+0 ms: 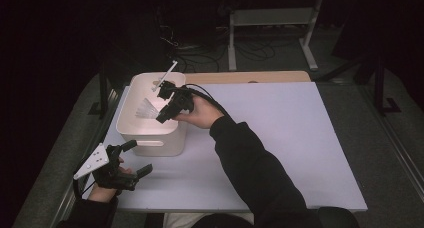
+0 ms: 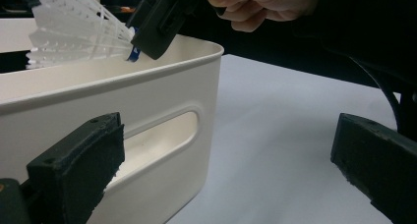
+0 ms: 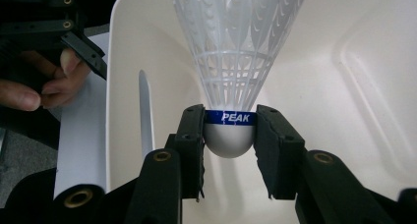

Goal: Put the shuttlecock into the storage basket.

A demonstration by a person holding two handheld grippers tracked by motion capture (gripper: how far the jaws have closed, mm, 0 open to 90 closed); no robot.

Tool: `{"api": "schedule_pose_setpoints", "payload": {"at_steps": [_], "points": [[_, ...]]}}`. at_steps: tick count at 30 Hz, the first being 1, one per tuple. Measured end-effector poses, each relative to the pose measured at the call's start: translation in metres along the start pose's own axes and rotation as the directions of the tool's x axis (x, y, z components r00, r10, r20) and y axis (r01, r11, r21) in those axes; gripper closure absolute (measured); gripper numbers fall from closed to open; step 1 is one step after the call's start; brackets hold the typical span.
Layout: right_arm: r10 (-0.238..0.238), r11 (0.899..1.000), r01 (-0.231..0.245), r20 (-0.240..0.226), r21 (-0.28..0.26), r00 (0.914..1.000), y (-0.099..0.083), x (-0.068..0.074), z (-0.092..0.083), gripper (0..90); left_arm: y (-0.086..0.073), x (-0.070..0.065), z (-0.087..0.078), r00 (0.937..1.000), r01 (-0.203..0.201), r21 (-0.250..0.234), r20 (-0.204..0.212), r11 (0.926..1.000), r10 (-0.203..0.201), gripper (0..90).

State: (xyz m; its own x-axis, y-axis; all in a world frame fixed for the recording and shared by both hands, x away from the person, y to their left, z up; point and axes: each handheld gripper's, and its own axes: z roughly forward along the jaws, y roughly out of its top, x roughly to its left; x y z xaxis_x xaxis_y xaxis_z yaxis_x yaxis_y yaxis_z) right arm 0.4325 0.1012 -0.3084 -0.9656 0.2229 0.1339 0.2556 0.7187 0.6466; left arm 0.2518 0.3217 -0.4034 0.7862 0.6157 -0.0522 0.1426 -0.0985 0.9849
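White shuttlecock [image 3: 231, 62] clamped by its cork in my right jaws [image 3: 229, 135] over the bin [image 1: 150, 138]; lower inside before releasing. Left jaws [image 2: 221, 175] apart, idle on counter [image 1: 280, 138].

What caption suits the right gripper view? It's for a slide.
Right tool clamps a white shuttlecock by its cork above the white bin.

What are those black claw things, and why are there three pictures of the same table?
A person holds a hand tool with two black jaws in each hand. One camera looks down from above; the other two ride on the tools. On the table stands a white bin. The right gripper pinches a white shuttlecock by its round nose, over the bin. The left gripper waits beside the bin with open jaws, holding nothing.
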Motion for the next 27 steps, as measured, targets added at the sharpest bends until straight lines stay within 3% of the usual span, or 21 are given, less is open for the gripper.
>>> {"api": "schedule_pose_setpoints", "payload": {"at_steps": [12, 14, 22, 24, 27], "points": [[0.016, 1.000, -0.016, -0.008, 0.018, 0.9998, 0.000, -0.001, 0.005, 63.3, 0.000, 0.000, 0.000, 1.0000, 0.000, 0.000, 0.001, 1.0000, 0.000, 0.0], [0.016, 1.000, -0.015, -0.013, 0.024, 0.9998, 0.000, -0.002, 0.005, 56.6, 0.000, 0.000, 0.000, 1.0000, 0.000, 0.000, 0.001, 1.0000, 0.000, 0.0], [0.034, 0.999, -0.034, -0.016, 0.010, 0.9993, -0.001, -0.004, 0.001, 49.5, 0.000, 0.000, 0.000, 1.0000, 0.000, 0.000, 0.000, 1.0000, 0.000, 0.0], [0.041, 0.999, -0.041, -0.009, 0.003, 0.9991, -0.001, -0.004, -0.002, 42.8, 0.000, 0.000, 0.000, 1.0000, 0.000, -0.001, 0.001, 1.0000, 0.000, 0.0], [0.041, 0.999, -0.041, -0.011, -0.009, 0.9991, -0.001, -0.005, -0.006, 39.9, 0.000, 0.000, 0.000, 1.0000, 0.000, -0.001, 0.001, 1.0000, 0.000, 0.0]]}}
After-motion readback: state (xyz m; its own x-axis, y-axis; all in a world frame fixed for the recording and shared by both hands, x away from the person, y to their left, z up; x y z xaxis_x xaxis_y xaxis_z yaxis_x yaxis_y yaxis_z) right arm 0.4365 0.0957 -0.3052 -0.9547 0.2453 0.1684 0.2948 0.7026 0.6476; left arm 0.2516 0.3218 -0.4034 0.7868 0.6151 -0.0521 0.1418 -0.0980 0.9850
